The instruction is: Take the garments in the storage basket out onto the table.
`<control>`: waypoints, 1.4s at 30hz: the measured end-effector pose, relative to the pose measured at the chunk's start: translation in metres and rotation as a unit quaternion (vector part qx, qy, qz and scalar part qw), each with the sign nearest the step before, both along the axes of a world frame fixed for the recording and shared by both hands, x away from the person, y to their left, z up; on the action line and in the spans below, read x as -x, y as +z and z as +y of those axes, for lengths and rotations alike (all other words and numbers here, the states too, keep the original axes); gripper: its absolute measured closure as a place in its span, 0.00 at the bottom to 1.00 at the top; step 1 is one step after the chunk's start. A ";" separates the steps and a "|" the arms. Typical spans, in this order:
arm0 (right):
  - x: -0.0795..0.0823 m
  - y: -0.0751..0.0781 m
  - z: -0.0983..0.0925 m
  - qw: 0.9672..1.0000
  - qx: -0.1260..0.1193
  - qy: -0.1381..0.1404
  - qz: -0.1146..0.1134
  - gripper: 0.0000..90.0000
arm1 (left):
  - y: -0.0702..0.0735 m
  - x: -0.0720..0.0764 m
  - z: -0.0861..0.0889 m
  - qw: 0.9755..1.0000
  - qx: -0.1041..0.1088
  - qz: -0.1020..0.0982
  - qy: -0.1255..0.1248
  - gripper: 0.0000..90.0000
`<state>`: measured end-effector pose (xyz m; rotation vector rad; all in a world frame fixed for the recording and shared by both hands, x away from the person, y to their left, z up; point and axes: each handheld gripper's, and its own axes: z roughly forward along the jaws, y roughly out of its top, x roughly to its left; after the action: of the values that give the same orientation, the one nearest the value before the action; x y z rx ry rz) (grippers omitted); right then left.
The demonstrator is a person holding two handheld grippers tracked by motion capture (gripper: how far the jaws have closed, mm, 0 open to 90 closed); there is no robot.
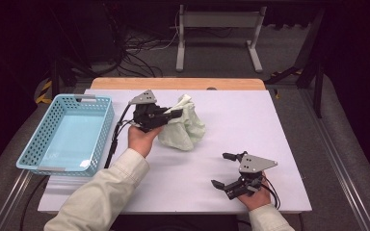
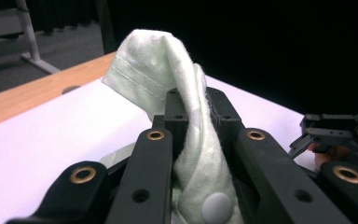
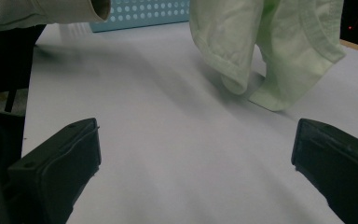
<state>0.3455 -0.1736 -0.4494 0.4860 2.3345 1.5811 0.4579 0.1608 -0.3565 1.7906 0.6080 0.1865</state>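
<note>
A pale green garment (image 1: 185, 126) hangs bunched over the middle of the white table, lifted off the surface with its lower folds just touching. My left gripper (image 1: 176, 113) is shut on the garment's upper edge; in the left gripper view the cloth (image 2: 168, 70) rises between the closed jaws, and a white snap button (image 2: 216, 206) shows near the bottom. My right gripper (image 1: 224, 169) hovers open near the table's front right, apart from the cloth. In the right gripper view its jaws stand wide, and the garment (image 3: 261, 42) hangs ahead of them.
A light blue perforated basket (image 1: 43, 137) sits empty at the table's left edge. The white table top (image 1: 250, 120) has a wooden strip (image 1: 178, 83) along its far edge. A metal stand and cables lie on the floor beyond.
</note>
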 end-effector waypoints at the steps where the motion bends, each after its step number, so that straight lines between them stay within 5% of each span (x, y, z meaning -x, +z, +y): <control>1: 0.000 0.000 0.000 1.000 0.000 0.000 0.000 0.02 | -0.003 -0.001 -0.004 1.000 -0.001 0.003 -0.003 0.90; 17: 0.000 0.000 0.000 1.000 0.000 0.003 0.001 0.02 | -0.038 -0.019 -0.039 0.999 -0.029 0.041 -0.019 0.90; 26: 0.000 0.000 0.000 1.000 -0.001 0.005 0.001 0.02 | -0.046 -0.026 -0.044 0.998 -0.051 0.037 -0.012 0.86; 35: 0.000 0.000 0.000 1.000 0.000 0.005 0.001 0.02 | -0.038 -0.025 -0.037 0.996 -0.077 -0.007 0.035 0.45; 42: 0.000 0.000 0.000 1.000 -0.001 0.004 0.003 0.02 | -0.031 -0.021 -0.033 0.997 -0.063 -0.012 0.038 0.22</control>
<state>0.3455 -0.1738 -0.4497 0.4817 2.3432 1.5875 0.4793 0.1279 -0.3877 1.8844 0.6612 0.3032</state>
